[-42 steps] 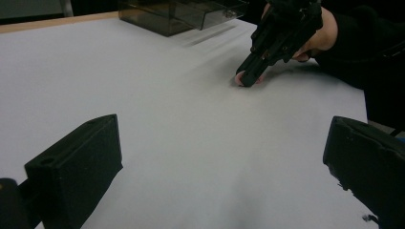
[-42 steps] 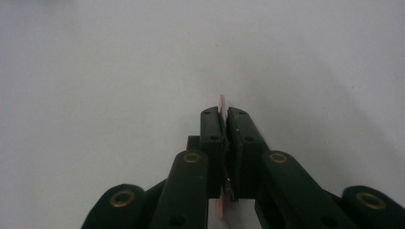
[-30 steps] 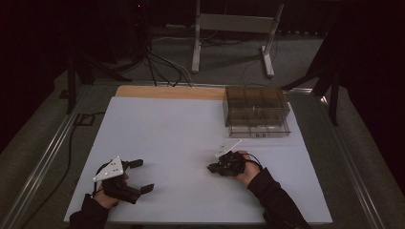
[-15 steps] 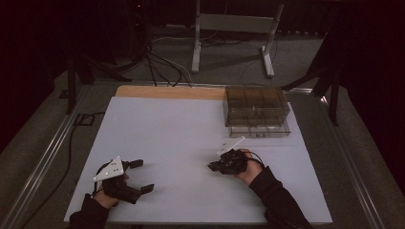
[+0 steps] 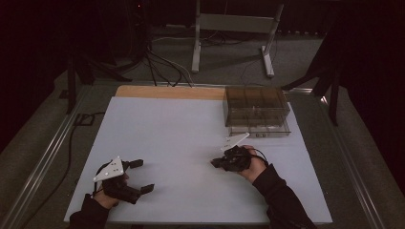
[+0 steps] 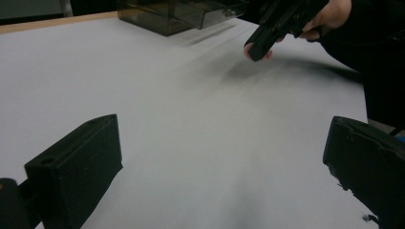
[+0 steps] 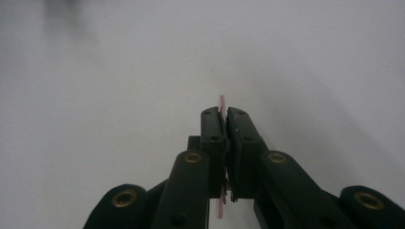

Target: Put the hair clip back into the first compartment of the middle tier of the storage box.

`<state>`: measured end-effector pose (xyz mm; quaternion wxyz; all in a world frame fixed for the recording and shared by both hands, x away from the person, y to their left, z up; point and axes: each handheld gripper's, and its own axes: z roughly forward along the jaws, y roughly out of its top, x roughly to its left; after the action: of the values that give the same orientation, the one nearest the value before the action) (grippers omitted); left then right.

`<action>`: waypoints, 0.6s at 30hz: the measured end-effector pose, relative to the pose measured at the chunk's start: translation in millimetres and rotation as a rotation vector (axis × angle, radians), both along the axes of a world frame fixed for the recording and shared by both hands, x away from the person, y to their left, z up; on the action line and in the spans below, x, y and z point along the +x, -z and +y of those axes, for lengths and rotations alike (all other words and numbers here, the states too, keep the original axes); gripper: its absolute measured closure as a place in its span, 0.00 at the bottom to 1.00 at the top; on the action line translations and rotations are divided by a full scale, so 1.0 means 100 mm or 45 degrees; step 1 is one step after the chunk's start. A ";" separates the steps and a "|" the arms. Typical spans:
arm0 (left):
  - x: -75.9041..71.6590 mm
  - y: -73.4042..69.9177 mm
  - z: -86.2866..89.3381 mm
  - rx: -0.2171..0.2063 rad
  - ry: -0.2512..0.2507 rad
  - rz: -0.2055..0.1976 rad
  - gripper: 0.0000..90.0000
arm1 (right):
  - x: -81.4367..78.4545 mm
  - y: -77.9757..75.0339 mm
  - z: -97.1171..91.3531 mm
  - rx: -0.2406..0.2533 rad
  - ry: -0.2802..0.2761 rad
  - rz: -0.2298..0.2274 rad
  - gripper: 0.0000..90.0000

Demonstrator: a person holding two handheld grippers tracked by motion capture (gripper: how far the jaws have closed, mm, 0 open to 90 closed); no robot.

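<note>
Pink disc (image 7: 221,101), thin and flat, sits edge-on between my right gripper's (image 7: 224,112) jaws, which are clamped together on it; that is the right gripper view. A sliver of pink pokes out above the pads and another shows lower down between them. The jaws are matte black plastic with brass-ringed holes along the links. Beyond them I see plain, smooth white table (image 7: 95,71).

From the high view, my right gripper (image 5: 217,163) hovers low over the white table (image 5: 167,124), near the front right, jaws pinched and pointing left. I cannot make out the disc from up here. Just beyond it, at the far right of the table, stands a box (image 5: 256,109) of smoky clear plastic, rectangular with compartments. My left gripper (image 5: 142,175) rests at the front left with its jaws spread wide and nothing between them; a grey triangular plate rides on top.

In the left gripper view, my two blocky black fingers (image 6: 76,167) stand far apart over bare table. Farther off, the right gripper (image 6: 255,50) holds the pink disc (image 6: 258,53) at its tip, just above the surface, with the box (image 6: 176,12) behind.
</note>
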<state>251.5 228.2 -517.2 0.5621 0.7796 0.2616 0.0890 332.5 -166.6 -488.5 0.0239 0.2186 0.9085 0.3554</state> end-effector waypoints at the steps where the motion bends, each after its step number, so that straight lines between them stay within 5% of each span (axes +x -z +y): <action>1: 0.00 0.00 0.00 0.000 0.000 0.000 0.00 | 0.00 0.00 0.00 0.000 0.000 0.000 0.96; 18: 0.00 0.00 0.00 -0.004 0.003 -0.003 0.00 | 0.05 -0.21 -0.13 0.028 0.052 -0.039 0.96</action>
<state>251.3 228.6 -516.8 0.5637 0.7788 0.2602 0.0889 338.0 -179.5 -467.7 0.0428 0.2319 0.8994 0.3680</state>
